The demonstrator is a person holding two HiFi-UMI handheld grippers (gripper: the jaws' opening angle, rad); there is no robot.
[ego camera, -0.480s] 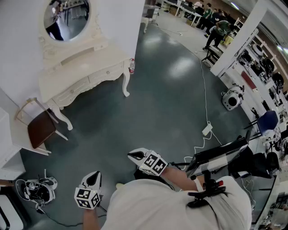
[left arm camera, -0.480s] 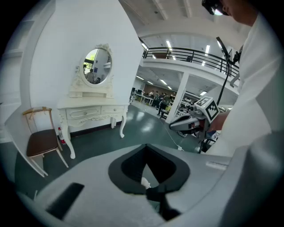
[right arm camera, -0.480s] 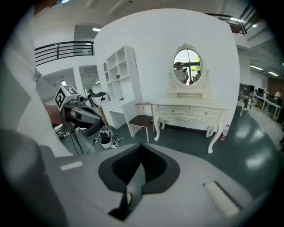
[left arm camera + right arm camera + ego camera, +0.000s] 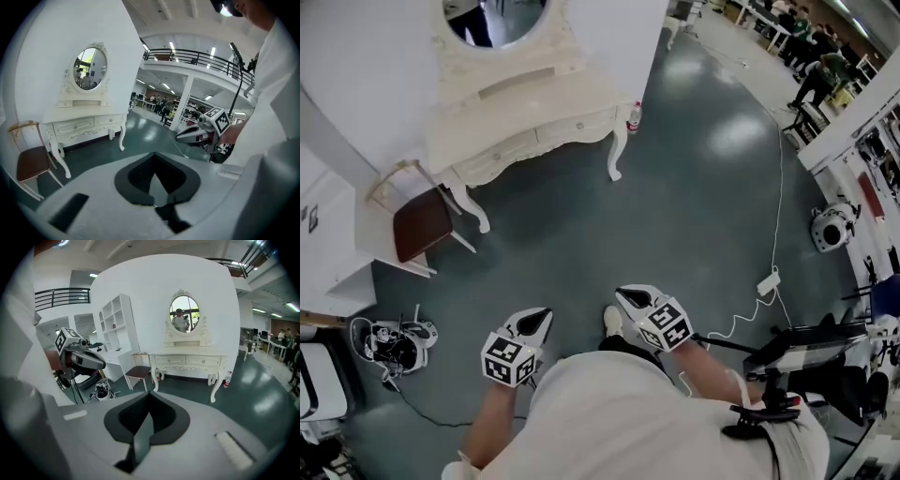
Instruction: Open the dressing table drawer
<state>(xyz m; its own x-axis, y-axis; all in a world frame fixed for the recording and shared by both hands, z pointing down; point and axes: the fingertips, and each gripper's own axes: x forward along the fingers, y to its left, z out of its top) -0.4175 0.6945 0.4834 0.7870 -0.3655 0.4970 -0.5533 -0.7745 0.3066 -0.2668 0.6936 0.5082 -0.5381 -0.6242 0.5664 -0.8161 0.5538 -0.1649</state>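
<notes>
The white dressing table (image 4: 525,98) with an oval mirror stands against the wall at the top of the head view, a few steps away across the floor. Its two front drawers (image 4: 572,127) are shut, each with a small knob. Both grippers hover low in front of the person, pointing toward the table. My left gripper (image 4: 540,317) is shut and holds nothing. My right gripper (image 4: 625,296) is also shut and empty. From the left gripper view the table (image 4: 86,123) lies at the left; from the right gripper view its drawers (image 4: 202,362) lie just right of centre.
A chair with a brown seat (image 4: 417,225) stands left of the table, beside a white shelf unit (image 4: 328,234). A water bottle (image 4: 633,117) leans by the right table leg. A device with cables (image 4: 394,342) lies on the floor at left. A white cable and power strip (image 4: 766,281) run at right.
The dressing table now sits nearer and further right in the head view. Both grippers show higher in the picture, still shut and empty.
</notes>
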